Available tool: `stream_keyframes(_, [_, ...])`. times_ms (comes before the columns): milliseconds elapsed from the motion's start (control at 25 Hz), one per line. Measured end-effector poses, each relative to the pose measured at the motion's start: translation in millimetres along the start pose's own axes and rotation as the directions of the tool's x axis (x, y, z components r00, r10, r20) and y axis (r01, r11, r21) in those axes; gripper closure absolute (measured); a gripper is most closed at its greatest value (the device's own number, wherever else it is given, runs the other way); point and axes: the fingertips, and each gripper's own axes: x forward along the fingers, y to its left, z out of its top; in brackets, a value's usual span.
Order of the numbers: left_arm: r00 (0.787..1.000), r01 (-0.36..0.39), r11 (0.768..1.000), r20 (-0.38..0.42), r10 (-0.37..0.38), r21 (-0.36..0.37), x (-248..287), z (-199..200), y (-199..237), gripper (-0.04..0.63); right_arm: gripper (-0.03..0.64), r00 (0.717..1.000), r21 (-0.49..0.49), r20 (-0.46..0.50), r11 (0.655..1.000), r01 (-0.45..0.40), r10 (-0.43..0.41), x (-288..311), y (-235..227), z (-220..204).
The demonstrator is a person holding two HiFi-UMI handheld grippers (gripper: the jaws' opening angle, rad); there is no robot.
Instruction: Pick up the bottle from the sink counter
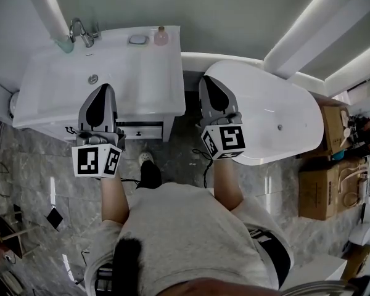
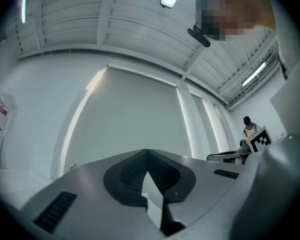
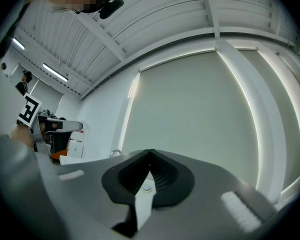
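A small pink bottle stands at the back right corner of the white sink counter, beside a small dish. My left gripper hovers over the counter's front edge, well short of the bottle, and its jaws are shut and hold nothing. My right gripper is level with it, to the right of the counter over the bathtub's end, also shut and holding nothing. In the left gripper view the left gripper points up at a pale wall. The right gripper does the same in the right gripper view. Neither gripper view shows the bottle.
A chrome faucet stands at the counter's back left, above the basin. A white bathtub fills the right side. Cardboard boxes are stacked at the far right. The floor below is grey marble tile.
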Motion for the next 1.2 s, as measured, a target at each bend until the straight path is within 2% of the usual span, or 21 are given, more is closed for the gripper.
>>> stream_keyframes(600, [0.996,0.085,0.996,-0.007,-0.085,-0.025,111,-26,81,0.588,0.606,0.998,-0.010,-0.009,0.998,0.065,-0.065,118,-15,-20])
stream_keyframes(1200, [0.986,0.163,0.985,-0.032,-0.164,-0.053,188,-57,139,0.588,0.606,0.990,-0.009,-0.034,0.991,0.134,-0.134,202,-23,-45])
